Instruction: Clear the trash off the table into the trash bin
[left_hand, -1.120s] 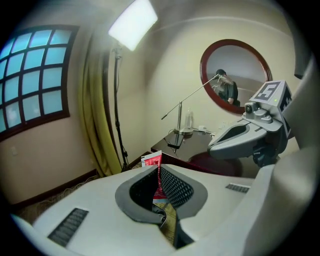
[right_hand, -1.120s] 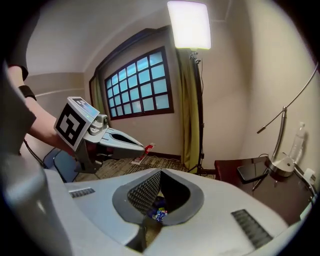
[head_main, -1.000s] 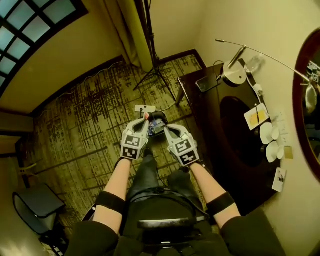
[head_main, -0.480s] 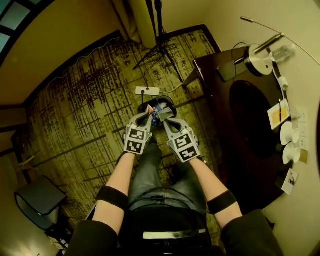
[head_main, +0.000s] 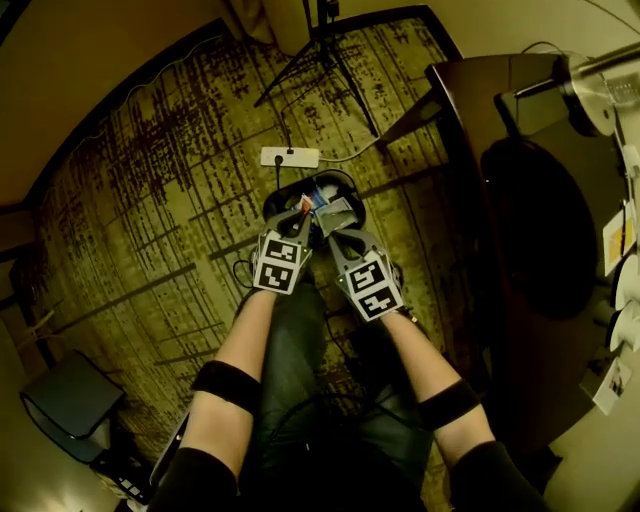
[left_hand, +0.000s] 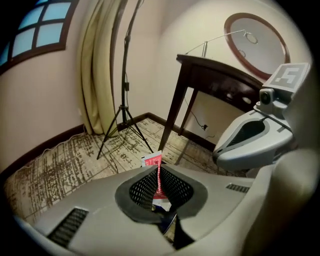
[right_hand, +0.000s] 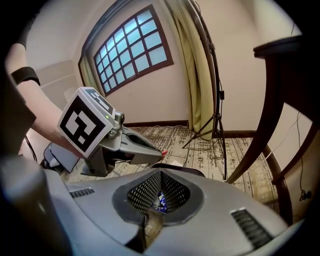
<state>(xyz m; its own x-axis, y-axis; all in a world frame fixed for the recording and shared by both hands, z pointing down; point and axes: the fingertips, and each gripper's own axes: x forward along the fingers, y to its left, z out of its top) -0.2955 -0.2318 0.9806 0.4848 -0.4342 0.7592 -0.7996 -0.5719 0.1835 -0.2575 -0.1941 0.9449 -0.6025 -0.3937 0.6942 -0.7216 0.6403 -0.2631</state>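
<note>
Red-and-white wrapper (left_hand: 152, 160), judged thin, light, limp: left tongs (left_hand: 159, 172) clamped on its edge above bin (head_main: 350, 185); right tongs (right_hand: 159, 176) closed, apparently empty.

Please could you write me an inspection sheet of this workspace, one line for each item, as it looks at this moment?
Surface: dark wooden table at the right; patterned carpet below.
Job's things: black trash bin on the carpet, scraps inside; red-and-white packet.
Clutter: lamp and yellow card on the table.
Grippers: left gripper shut on the packet, above the bin; right gripper shut, load unclear.
Cables: white power strip with its cable beside the bin.
Surroundings: tripod, curtain.
</note>
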